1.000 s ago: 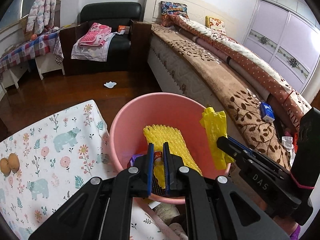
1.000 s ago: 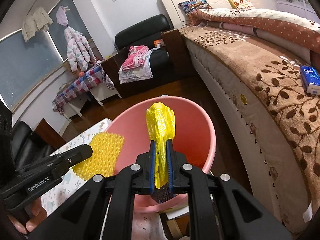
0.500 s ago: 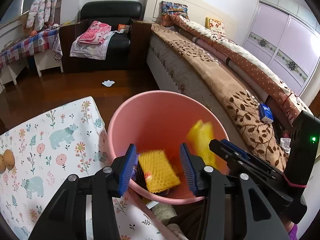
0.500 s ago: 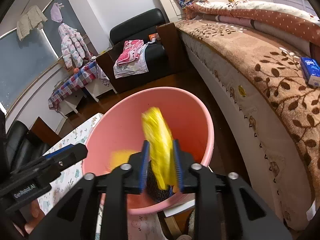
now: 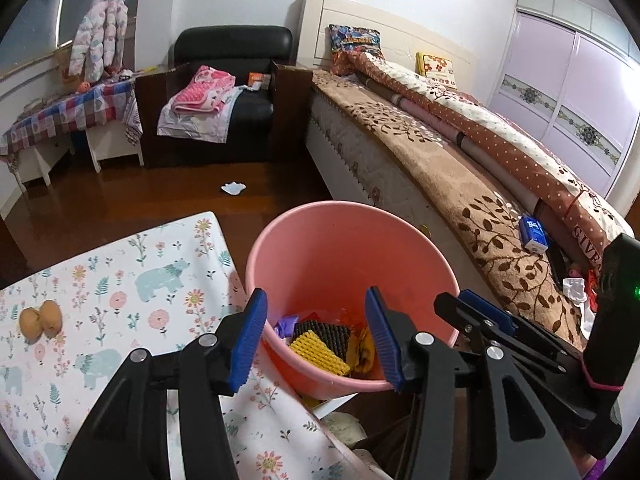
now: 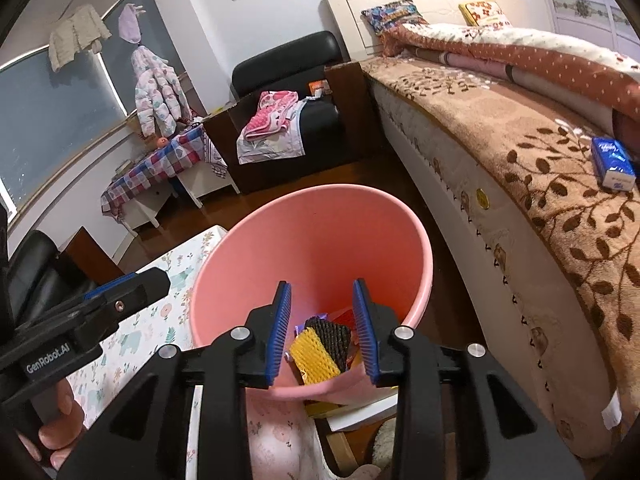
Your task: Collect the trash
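Below both pairs of jaws, a yellow foam net (image 5: pixel 318 352) lies on a black one in the pink bucket (image 5: pixel 348 216), partly hidden by blue pads, while the left gripper (image 5: pixel 316 340) gapes wide and the right gripper (image 6: pixel 322 330) narrower, both just opened and empty.

Just beyond the left claw (image 5: pixel 316 334) stands the bucket (image 5: pixel 348 216), with the foam net (image 5: pixel 320 352) lying in its bottom among other scraps. The tabletop (image 5: pixel 120 280) spreads to the claw's left, the bed (image 5: pixel 440 168) runs along its right, and the armchair (image 5: pixel 236 76) sits far ahead, behind the bucket.
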Tool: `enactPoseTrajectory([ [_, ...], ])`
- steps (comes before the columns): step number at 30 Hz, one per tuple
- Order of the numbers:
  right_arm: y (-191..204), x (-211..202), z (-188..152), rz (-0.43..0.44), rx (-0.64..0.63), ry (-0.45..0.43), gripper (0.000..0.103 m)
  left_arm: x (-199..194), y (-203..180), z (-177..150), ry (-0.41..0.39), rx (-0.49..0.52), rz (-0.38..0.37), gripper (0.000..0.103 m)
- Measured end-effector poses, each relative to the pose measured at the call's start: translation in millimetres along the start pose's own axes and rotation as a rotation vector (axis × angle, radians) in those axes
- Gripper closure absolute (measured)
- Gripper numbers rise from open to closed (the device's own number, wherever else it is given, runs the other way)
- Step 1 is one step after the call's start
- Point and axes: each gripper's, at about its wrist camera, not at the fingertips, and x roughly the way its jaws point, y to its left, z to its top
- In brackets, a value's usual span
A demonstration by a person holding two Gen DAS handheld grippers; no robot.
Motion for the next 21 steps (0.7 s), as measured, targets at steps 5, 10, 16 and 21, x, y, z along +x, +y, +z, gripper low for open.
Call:
enactPoseTrajectory([
  [5, 11.7, -19.0, -6.6, 0.001, -0.018, -0.038, 0.058, -16.3, 2.9, -4.2, -0.02, -0.003, 0.021, 0.053],
  [10, 29.4, -36.4, -15.2, -0.012, -0.065, -0.068, 0.054, -30.2, 8.6, -9.6, -0.031, -0.009, 0.036, 0.053],
  [16, 43.2, -53.4, -23.1, -0.025, -0.059, -0.116, 0.048, -50.8, 15.7, -19.3, -0.056, -0.013, 0.067, 0.053],
  [21, 53.3, -61.7, -27.4, -0.037, -0.076, -0.125, 0.038, -66.8, 25.4, -25.6, -0.079, -0.043, 0.098, 0.053],
])
